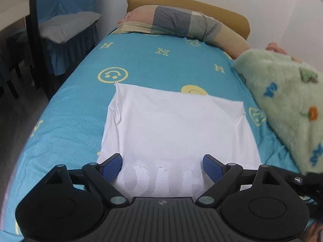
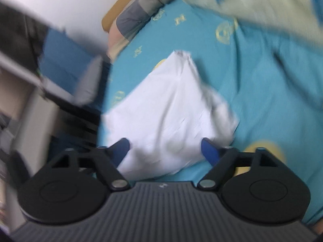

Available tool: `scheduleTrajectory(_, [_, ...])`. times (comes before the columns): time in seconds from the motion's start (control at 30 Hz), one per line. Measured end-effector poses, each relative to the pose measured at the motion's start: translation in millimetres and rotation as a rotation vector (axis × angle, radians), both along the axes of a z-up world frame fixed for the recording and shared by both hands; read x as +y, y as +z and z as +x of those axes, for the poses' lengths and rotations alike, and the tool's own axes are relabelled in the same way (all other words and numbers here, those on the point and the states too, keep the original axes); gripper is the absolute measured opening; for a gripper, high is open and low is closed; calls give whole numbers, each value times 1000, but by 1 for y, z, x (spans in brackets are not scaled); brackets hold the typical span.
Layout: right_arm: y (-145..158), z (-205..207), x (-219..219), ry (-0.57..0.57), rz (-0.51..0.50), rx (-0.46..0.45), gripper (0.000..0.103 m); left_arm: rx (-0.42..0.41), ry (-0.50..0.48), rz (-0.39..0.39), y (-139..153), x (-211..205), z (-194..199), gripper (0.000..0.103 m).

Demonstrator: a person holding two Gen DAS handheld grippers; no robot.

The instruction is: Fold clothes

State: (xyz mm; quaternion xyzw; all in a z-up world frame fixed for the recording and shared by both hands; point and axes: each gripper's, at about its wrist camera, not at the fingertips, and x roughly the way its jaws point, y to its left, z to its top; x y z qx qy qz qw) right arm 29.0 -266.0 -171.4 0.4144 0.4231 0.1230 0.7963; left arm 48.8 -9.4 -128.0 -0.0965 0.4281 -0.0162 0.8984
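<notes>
A white garment [image 1: 173,129] lies folded into a flat rectangle on the turquoise bed sheet [image 1: 153,64]. My left gripper [image 1: 162,166] hovers over its near edge, open, with nothing between the blue pads. In the blurred right wrist view the same white garment [image 2: 169,117] appears tilted, with a rumpled right edge. My right gripper [image 2: 165,151] is above its near corner, jaws wide apart and not pressing on the cloth.
A checked pillow [image 1: 181,24] and a mustard headboard [image 1: 181,2] stand at the far end. A green fleece blanket [image 1: 286,100] is heaped along the right side. Left of the bed stands a chair [image 1: 66,30] with a blue cover and grey cushion.
</notes>
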Motion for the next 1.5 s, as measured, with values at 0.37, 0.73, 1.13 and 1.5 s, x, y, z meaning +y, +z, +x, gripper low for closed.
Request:
scheduleTrajectory(0.37, [-60,0,-14,-238,261,240,68,29,34,-388,20,28,-14,91])
scheduleTrajectory(0.73, [-39,9,-14,-262,227,69,15,225,-91,-715,-23,7,-3,99])
scheduleTrajectory(1.13, [-14,16,-31,-287,213,-89,13,266,428,-901,-81,74,2,78])
scheduleTrajectory(1.5, [-1,-5,-30,-302,159,-131,12,207,414,-888,-48,70,3,37])
